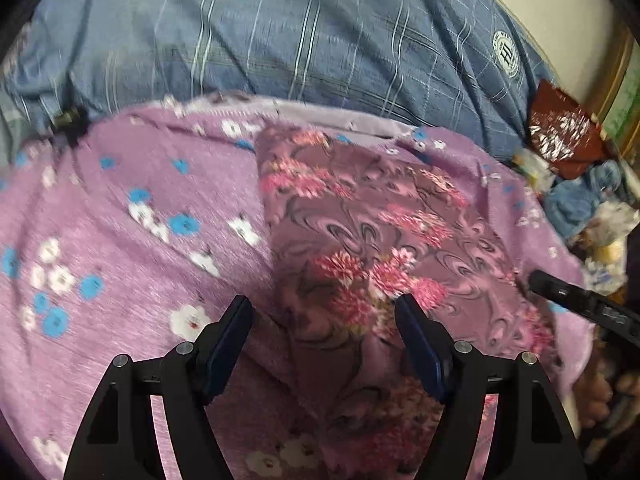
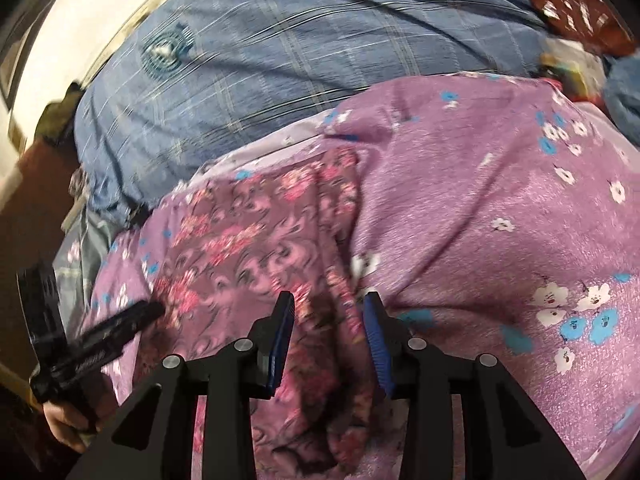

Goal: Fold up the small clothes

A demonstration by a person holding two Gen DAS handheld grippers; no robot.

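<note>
Under both grippers, floral garment (image 1: pixel 372 248), motion-blurred

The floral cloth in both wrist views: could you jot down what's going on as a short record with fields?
garment: dark pink floral cloth, lying flat, partly folded
under it: lilac sheet with blue and white flowers
behind: blue checked bedding
left hand-held gripper: open, over the cloth's near edge, holding nothing
right hand-held gripper: part open, fabric between its fingers, grip unclear
image quality: motion blur in both views
</note>
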